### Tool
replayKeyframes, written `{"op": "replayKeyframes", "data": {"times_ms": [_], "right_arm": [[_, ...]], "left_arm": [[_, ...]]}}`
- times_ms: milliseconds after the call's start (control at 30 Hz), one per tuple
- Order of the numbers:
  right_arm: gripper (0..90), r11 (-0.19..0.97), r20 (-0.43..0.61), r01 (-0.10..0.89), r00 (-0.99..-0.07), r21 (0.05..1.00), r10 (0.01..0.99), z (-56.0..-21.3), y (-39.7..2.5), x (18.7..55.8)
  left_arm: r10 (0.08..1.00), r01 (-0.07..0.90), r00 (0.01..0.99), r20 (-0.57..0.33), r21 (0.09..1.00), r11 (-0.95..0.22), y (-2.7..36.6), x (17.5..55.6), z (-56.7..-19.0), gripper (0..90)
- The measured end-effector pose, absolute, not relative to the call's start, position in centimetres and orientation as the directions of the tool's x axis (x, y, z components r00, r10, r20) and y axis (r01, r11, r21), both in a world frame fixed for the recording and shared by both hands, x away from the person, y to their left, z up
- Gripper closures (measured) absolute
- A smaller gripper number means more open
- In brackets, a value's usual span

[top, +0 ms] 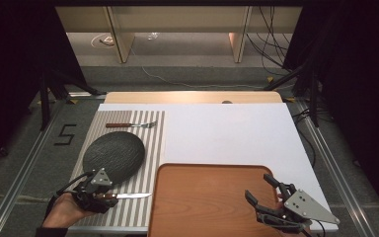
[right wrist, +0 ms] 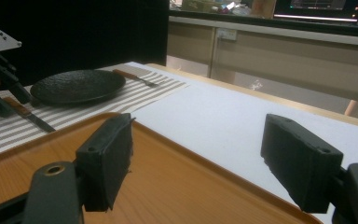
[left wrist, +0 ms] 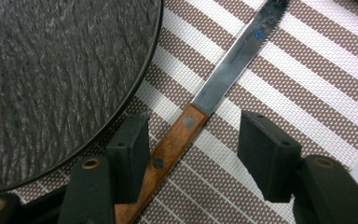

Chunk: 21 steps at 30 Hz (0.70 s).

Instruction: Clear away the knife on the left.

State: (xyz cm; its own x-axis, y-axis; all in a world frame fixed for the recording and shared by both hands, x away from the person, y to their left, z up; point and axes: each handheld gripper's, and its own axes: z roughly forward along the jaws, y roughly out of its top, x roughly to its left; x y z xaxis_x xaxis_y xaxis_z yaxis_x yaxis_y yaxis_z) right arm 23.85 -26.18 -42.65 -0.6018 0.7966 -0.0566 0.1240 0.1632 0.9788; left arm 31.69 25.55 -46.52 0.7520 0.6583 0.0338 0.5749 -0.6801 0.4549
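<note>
A knife (top: 128, 196) with a wooden handle lies on the striped placemat (top: 143, 182), just in front of a dark oval plate (top: 113, 154). My left gripper (top: 106, 196) is down at the knife's handle. In the left gripper view the jaws of my left gripper (left wrist: 193, 126) stand open on either side of the handle (left wrist: 172, 144), which lies close to the left jaw. A fork (top: 131, 125) rests behind the plate. My right gripper (top: 258, 185) hovers open over the right front part of the wooden tray (top: 202, 197), holding nothing; the right gripper (right wrist: 200, 135) has the tray (right wrist: 168, 182) under it.
A white sheet (top: 227, 131) covers the table behind and to the right of the tray. The plate's rim (left wrist: 154, 70) lies close to the left of the knife blade (left wrist: 237, 65). Beyond the table's far edge are floor cables and wooden furniture legs.
</note>
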Motion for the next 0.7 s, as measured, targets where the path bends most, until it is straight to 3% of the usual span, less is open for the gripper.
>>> {"op": "replayKeyframes", "data": {"times_ms": [433, 700], "right_arm": [[26.2, 0.163, -0.056, 0.124, -0.601, 0.979, 0.797, -42.65, -26.19, 23.83], [26.2, 0.162, -0.055, 0.126, -0.6, 0.979, 0.798, -42.64, -26.2, 23.81]], "left_arm": [[0.674, 0.602, 0.738, 0.022, 0.43, -0.673, 25.89, 32.18, -47.23, 48.3], [0.68, 0.619, 0.733, -0.004, 0.416, -0.665, 25.92, 32.16, -47.15, 58.4]]}}
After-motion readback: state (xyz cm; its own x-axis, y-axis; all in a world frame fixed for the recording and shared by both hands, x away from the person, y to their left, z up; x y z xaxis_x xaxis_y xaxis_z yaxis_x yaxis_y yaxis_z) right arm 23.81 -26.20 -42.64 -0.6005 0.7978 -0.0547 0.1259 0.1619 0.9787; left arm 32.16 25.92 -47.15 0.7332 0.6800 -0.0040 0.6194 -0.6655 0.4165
